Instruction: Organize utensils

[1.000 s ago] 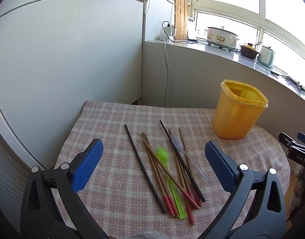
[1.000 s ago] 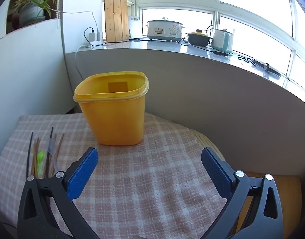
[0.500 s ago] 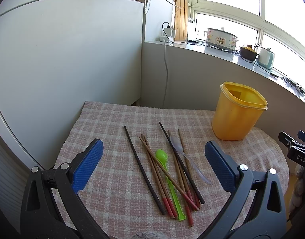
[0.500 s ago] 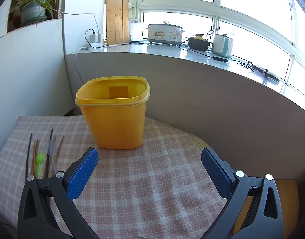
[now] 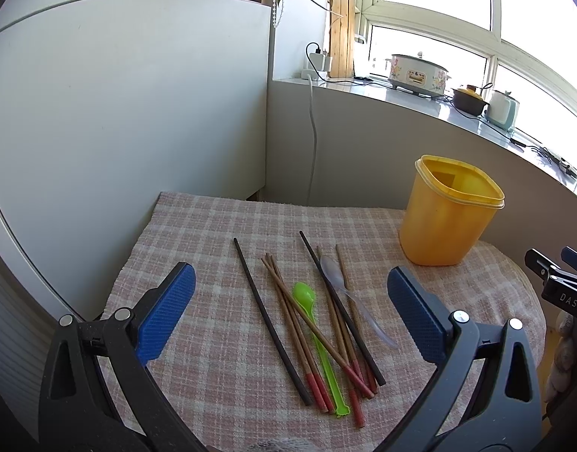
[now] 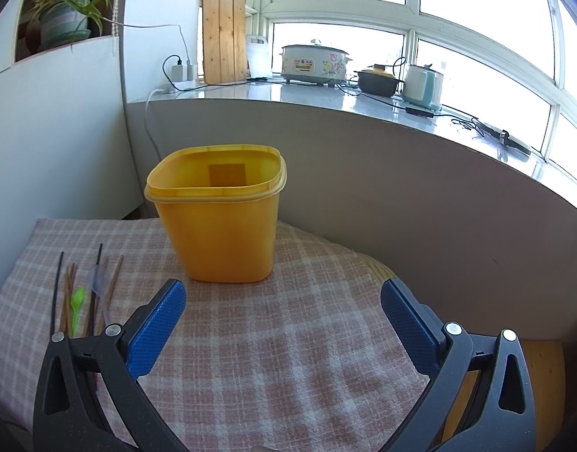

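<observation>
Desk inventory:
- black chopsticks: 2
- red-tipped brown chopsticks: several in an overlapping pile, exact count unclear
- green plastic spoon: 1
- clear plastic spoon: 1
- yellow tub: 1, at two o'clock from the pile

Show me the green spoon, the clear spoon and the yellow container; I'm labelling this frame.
green spoon [image 5: 304, 296], left wrist view, on its bowl.
clear spoon [image 5: 331, 269], left wrist view, on its bowl.
yellow container [image 6: 222, 233], right wrist view, on its front wall.
</observation>
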### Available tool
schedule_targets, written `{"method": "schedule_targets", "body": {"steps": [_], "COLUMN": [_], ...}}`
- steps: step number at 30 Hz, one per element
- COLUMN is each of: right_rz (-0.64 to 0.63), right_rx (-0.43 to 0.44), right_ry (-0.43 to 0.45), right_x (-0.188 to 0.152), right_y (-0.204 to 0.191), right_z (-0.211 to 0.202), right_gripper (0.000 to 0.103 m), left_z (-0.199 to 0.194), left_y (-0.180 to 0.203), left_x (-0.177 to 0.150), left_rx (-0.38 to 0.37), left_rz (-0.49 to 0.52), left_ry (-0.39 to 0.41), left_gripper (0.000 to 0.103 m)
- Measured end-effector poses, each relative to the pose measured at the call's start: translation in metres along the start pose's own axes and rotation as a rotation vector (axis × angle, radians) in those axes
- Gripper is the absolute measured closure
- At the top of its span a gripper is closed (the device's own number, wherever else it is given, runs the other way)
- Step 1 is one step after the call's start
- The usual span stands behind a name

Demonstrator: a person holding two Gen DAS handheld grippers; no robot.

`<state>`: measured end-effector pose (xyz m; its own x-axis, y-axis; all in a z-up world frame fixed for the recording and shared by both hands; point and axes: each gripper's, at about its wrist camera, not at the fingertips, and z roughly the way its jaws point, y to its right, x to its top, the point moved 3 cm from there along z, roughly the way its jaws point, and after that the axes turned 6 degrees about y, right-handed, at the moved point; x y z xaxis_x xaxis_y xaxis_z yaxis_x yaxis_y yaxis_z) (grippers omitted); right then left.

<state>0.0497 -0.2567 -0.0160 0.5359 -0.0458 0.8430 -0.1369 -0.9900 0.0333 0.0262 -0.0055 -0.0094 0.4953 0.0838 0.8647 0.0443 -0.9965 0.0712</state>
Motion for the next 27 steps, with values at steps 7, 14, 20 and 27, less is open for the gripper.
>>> {"method": "schedule_targets", "body": {"steps": [7,14,20,27], "right_rz": [0.000,0.001,0.002,0.004], "right_rx": [0.010,0.016,0.020,0.019], "right_ry": [-0.003,-0.009,-0.011,-0.015], "right_x": [-0.0012,-0.0012,-0.0014,-0.0013], "right_y": [-0.0018,-0.0022,-0.0031,-0.0032], "right_z": [-0.0004,-0.0008,-0.0013,-0.0011], "right_gripper": [0.001,0.001,0.001,0.001], "left_z": [-0.0003,0.0000,-0.0001,0.0014], "left_y": [0.0004,0.0003,0.0000,-0.0024], "left_x": [-0.0009,-0.0023,-0.0024,-0.0036], "left_rx": [-0.001,-0.001,-0.001,-0.002], "left_rz": [-0.002,-0.006,-0.008,-0.013], "left_ry": [-0.004,-0.008,-0.009,-0.016], "left_gripper": [0.000,0.000,0.000,0.000]}}
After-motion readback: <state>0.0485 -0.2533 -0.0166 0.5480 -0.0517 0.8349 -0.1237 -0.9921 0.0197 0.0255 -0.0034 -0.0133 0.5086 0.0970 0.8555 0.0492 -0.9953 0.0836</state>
